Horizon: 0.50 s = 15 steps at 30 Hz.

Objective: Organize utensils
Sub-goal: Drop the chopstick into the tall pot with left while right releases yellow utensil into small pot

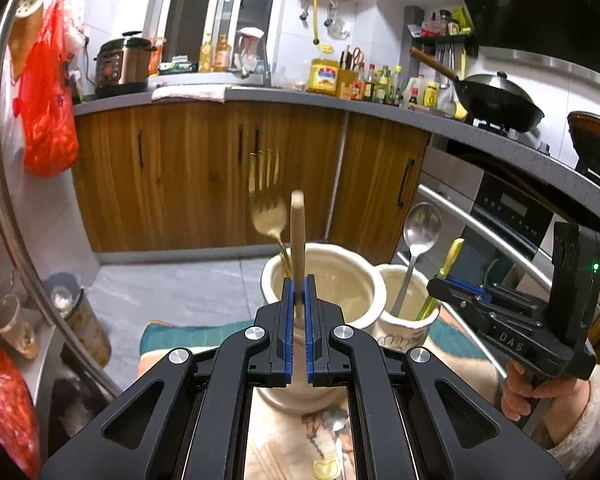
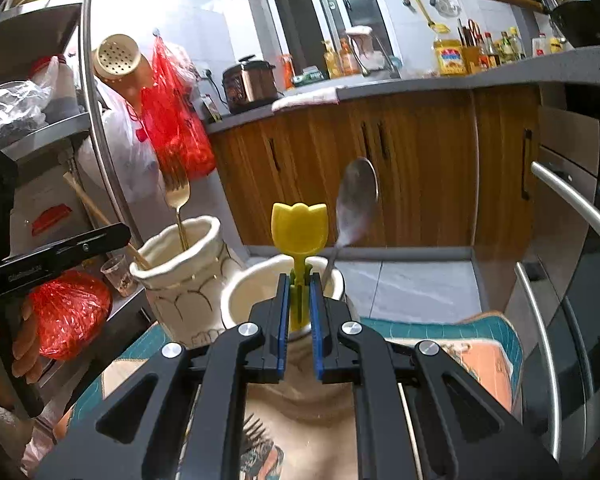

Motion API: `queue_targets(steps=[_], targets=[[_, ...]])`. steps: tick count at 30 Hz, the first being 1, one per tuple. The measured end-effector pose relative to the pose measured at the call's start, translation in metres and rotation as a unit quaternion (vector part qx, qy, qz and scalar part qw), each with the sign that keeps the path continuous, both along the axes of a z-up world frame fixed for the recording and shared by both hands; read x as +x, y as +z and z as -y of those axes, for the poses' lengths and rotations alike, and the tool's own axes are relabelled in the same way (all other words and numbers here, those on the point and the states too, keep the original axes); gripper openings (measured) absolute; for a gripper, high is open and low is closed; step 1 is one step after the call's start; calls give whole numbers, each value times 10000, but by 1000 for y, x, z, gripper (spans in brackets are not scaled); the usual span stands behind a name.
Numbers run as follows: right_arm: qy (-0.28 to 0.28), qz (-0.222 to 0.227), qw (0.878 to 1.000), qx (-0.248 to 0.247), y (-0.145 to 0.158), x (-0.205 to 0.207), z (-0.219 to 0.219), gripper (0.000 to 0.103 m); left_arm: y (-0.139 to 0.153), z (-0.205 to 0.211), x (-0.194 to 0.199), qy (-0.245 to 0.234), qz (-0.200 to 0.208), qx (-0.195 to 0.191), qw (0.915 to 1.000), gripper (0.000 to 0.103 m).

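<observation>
Over the big jar (image 1: pixel 324 280), the left gripper (image 1: pixel 299 300) is clenched on a wooden stick (image 1: pixel 298 240), its blue pads pinching the shaft partway up, so the top end stands above the jaws and the lower end hangs into or just above the jar's mouth; which, I cannot tell. A gold fork (image 1: pixel 266 204) already stands in that jar. Just beside it, over the small jar (image 2: pixel 260 300), the right gripper (image 2: pixel 299 304) is clamped on the green stem of a yellow tulip-headed utensil (image 2: pixel 299 226), next to a steel spoon (image 2: pixel 356 200) leaning inside. Both held pieces look light and stiff, so neither should droop, but the smooth narrow shafts could swivel or slip between flat pads; a hold near the middle, square to the shaft, seems safest. The plastic stem likely flexes a little under a hard squeeze. The jars look ceramic, heavy yet chippable, so a gentle lowering before release seems wise, rather than a drop.
</observation>
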State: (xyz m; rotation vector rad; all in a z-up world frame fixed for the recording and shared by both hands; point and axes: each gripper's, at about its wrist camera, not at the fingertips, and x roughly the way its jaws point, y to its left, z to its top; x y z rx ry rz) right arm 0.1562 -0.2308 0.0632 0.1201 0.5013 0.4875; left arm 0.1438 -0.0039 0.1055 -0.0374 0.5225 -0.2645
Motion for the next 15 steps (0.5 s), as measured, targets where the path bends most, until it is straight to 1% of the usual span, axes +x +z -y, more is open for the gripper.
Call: queue_targets(steps=[7,12,13,15], targets=[[-5,-69,10000,-4,-2,0,-1,10,-7,-1,2,51,-197,49,9998,5],[-39,-136,9999,60,-2,2,2,10,-6,-1,3,70,-219,49,9997,6],[-42,-148,9999,75,-1,2,2,10,-7,-2,3,70,-226,54,9997,7],[-33,-175,9998,90,-1,3,2,10,-7,-2,3,75,-225,57,9997,15]])
